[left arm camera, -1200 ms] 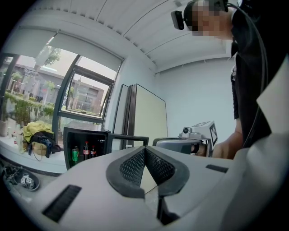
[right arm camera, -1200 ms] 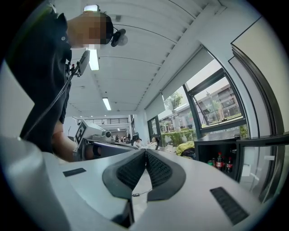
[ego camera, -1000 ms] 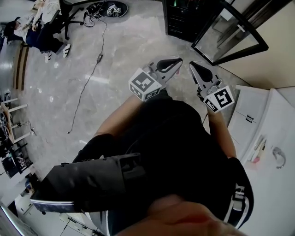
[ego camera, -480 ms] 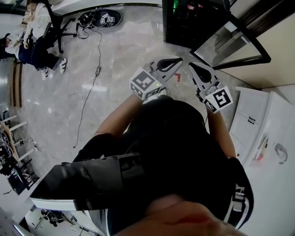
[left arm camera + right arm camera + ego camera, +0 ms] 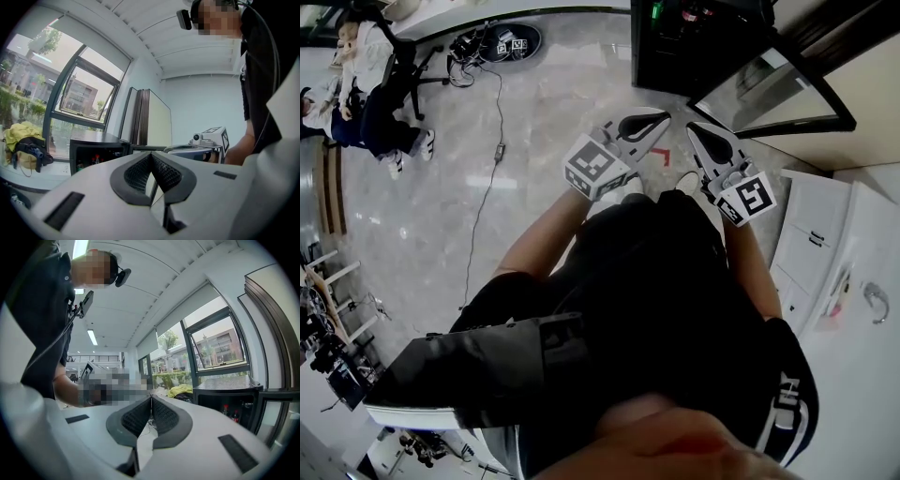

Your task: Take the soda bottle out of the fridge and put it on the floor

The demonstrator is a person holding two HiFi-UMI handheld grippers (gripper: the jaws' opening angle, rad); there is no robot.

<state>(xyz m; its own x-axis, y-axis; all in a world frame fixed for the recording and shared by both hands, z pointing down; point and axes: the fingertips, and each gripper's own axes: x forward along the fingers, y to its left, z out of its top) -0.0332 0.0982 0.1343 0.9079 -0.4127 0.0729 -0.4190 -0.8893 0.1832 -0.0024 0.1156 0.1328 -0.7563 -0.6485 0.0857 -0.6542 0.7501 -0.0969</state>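
Note:
A small black fridge (image 5: 675,52) stands on the floor ahead, its glass door (image 5: 778,89) swung open to the right. Bottles with red caps (image 5: 689,13) stand inside; the right gripper view shows two of them (image 5: 228,410), and the left gripper view shows them small (image 5: 96,159). Both grippers are held up in front of my body, short of the fridge. My left gripper (image 5: 661,121) is shut and empty, its pads meeting at the tip (image 5: 151,155). My right gripper (image 5: 695,131) is shut as well, with nothing between its pads (image 5: 151,397).
A white cabinet (image 5: 848,272) stands at the right. A cable (image 5: 484,178) runs across the marble floor. A person sits on an office chair (image 5: 370,75) at the far left. A round black base with marker cubes (image 5: 511,41) lies at the back. Red tape (image 5: 662,157) marks the floor.
The view has shifted so that more of the fridge's inside and its bottles show at the top. Both grippers stay shut and keep about the same place in front of me.

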